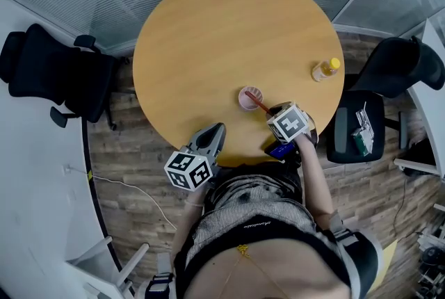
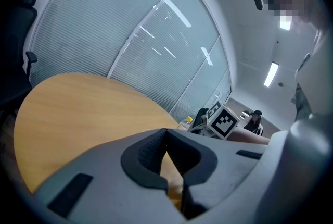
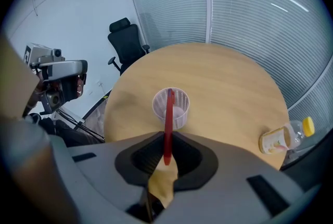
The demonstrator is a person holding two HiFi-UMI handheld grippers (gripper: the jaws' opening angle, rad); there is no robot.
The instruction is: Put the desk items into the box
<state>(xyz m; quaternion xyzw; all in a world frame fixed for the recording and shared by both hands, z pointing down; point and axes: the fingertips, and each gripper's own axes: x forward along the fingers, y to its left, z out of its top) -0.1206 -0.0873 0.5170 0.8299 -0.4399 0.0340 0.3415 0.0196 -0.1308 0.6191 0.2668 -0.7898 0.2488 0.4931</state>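
Left gripper (image 2: 166,132) at the near edge of the round wooden tabletop (image 1: 222,33), fingers closed, empty, right gripper (image 3: 166,146), fingers gripping a thin red pen (image 3: 168,119), its far end over a white mesh cup (image 3: 179,108), yellow-capped clear bottle (image 1: 325,69) lying near the right rim.

Left gripper (image 2: 166,139) close in the foreground, jaws meeting at the tips with nothing between them, round wooden table (image 2: 78,108) beyond, glass wall with blinds (image 2: 130,35) behind, marker cube (image 2: 223,120) at the table's right edge, ceiling lights (image 2: 271,74) overhead.
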